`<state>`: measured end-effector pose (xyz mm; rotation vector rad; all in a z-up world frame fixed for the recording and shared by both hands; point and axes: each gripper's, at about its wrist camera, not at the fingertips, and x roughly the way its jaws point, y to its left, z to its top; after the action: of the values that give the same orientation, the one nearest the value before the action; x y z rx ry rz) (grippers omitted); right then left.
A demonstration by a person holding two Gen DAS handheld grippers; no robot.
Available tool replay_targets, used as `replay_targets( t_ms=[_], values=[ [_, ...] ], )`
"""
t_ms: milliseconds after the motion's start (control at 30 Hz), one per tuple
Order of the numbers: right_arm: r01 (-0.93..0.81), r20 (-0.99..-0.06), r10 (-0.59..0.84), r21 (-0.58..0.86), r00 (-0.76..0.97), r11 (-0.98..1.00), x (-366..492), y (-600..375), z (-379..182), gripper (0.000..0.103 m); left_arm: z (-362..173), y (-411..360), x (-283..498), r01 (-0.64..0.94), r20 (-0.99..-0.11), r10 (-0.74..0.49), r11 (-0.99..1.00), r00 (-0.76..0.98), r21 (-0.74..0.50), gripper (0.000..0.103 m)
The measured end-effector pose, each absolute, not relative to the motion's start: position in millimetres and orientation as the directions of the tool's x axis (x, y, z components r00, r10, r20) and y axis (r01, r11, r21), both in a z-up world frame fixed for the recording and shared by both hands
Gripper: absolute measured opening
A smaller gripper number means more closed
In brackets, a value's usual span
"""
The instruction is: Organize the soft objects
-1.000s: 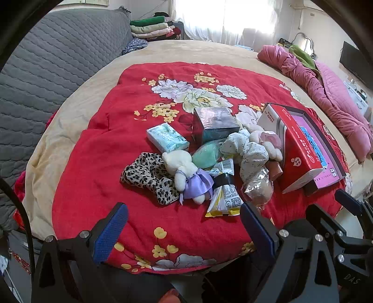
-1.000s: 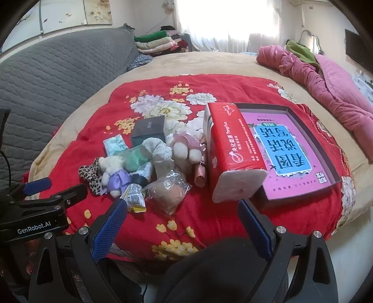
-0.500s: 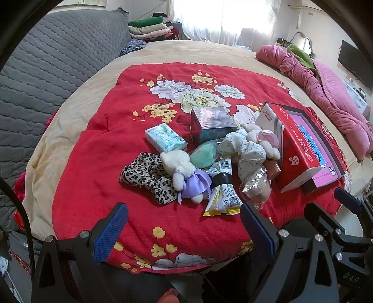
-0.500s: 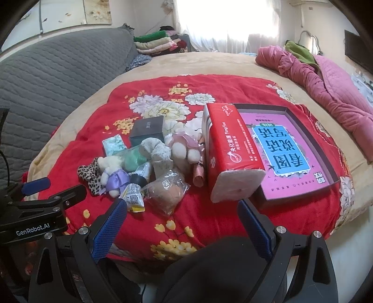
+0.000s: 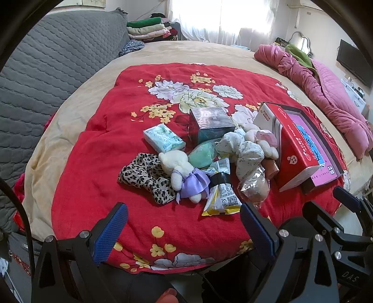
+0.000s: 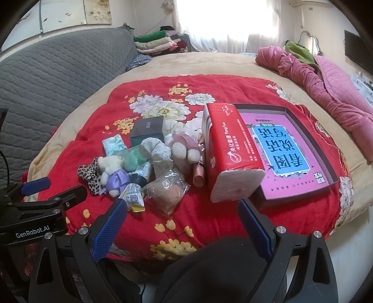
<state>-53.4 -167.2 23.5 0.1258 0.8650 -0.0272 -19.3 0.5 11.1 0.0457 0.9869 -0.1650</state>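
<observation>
Large bed [image 5: 77, 98] under beige cover fills room, red floral quilt [image 5: 98, 149] spread across it. Grey quilted headboard [image 5: 42, 70] at 9 o'clock. Bright curtained window [image 5: 223, 21] at 12 o'clock, daylight washing in. Folded clothes stack [image 5: 149, 29] at 11 o'clock. Pink bedding heap [image 5: 326, 93] at 2 o'clock. Dark wall screen [image 5: 354, 63] at 3 o'clock. Pale walls.

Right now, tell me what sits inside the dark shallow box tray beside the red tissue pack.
Inside the dark shallow box tray lies a pink sheet with a blue label. The red tissue pack hides the tray's left edge; anything beneath the sheet is covered.
</observation>
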Motion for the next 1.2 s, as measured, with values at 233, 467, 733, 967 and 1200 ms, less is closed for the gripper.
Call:
replay_targets(
  t_ms=[233,467,733,967,1200],
  values=[
    [0.068,-0.765,0.033,0.100,0.643,0.993,-51.9,-165.3,20.7,0.096,7.6,5.6,-17.2,0.148,-0.840,-0.129,0.987,0.527,-0.059,0.097],
    [0.042,-0.785,0.044,0.088,0.618,0.995,-41.2,-156.8,8.6,0.096,0.8,23.3,-9.1,0.112,-0.850,-0.141,0.989,0.508,-0.097,0.097],
    [-0.003,-0.815,0.064,0.076,0.577,0.997,-18.8,-138.9,-10.1,0.096,-15.1,76.6,13.0,-0.013,-0.870,-0.124,0.989,0.478,-0.148,0.097],
    [-0.008,-0.827,0.050,0.055,0.560,0.998,-6.9,-133.9,-22.0,0.096,-35.2,108.1,31.5,-0.095,-0.884,-0.130,0.977,0.450,-0.192,0.097],
    [0.026,-0.842,0.043,0.068,0.537,0.997,0.8,-143.3,-33.0,0.096,-55.8,103.1,64.4,-0.103,-0.894,-0.179,0.965,0.411,-0.241,0.097]
  ],
)
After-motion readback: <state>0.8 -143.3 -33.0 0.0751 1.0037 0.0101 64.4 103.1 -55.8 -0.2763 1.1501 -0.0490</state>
